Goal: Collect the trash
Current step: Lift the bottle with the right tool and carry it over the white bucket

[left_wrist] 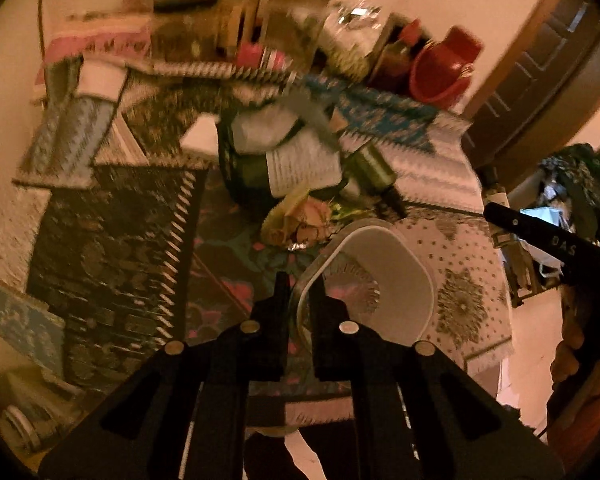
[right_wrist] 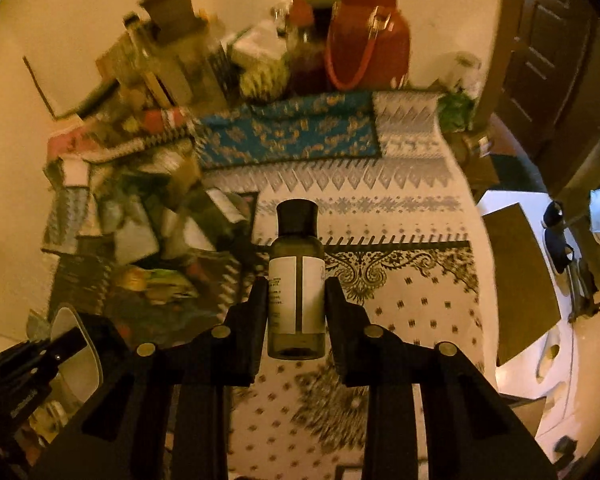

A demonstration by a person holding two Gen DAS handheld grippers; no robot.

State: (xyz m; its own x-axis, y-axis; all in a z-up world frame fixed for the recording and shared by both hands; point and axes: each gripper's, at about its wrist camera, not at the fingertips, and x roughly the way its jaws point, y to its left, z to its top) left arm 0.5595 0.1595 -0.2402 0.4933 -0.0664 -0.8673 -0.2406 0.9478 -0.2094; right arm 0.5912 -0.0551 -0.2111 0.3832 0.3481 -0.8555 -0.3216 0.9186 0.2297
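Observation:
My right gripper point(right_wrist: 296, 286) is shut on a small dark bottle point(right_wrist: 297, 240) with a white label and a black cap. The bottle hangs above the patterned tablecloth point(right_wrist: 412, 304). My left gripper point(left_wrist: 298, 286) is shut on the rim of a white plastic tub point(left_wrist: 392, 276), which is tilted and lifted off the table. In the right wrist view the same tub point(right_wrist: 72, 336) shows at the lower left. Beyond the tub lie a crumpled wrapper point(left_wrist: 296, 222), a green bottle point(left_wrist: 372, 168) and printed paper point(left_wrist: 304, 164) in a dark heap.
Jars, bottles and a red jug point(right_wrist: 364, 40) crowd the back of the table by the wall. A blue cloth point(right_wrist: 292, 132) lies in front of them. A brown door point(right_wrist: 548, 60) is at the right. A hand point(left_wrist: 572, 344) shows at the right edge of the left wrist view.

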